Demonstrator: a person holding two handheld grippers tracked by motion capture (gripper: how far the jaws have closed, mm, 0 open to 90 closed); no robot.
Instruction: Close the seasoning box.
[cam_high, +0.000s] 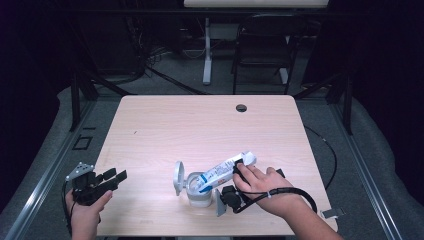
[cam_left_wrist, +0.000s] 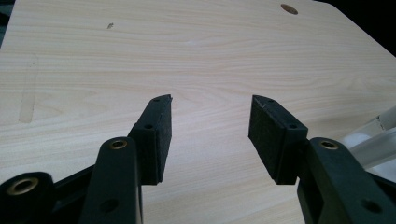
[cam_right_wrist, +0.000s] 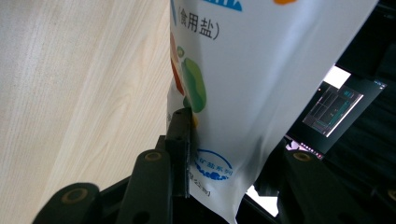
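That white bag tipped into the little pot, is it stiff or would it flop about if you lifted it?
Probably floppy: the salt bag is thin printed film that creases where the right gripper pinches its upper end. It likely sags without the white container propping its mouth. The glossy film looks slippery.

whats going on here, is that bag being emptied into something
A person works at the table with a gripper in each hand. The right gripper is shut on a white salt bag, tilted mouth-down into a small white container whose lid stands open. No salt shows in the pictures. The left gripper waits open and empty near the table's left edge.
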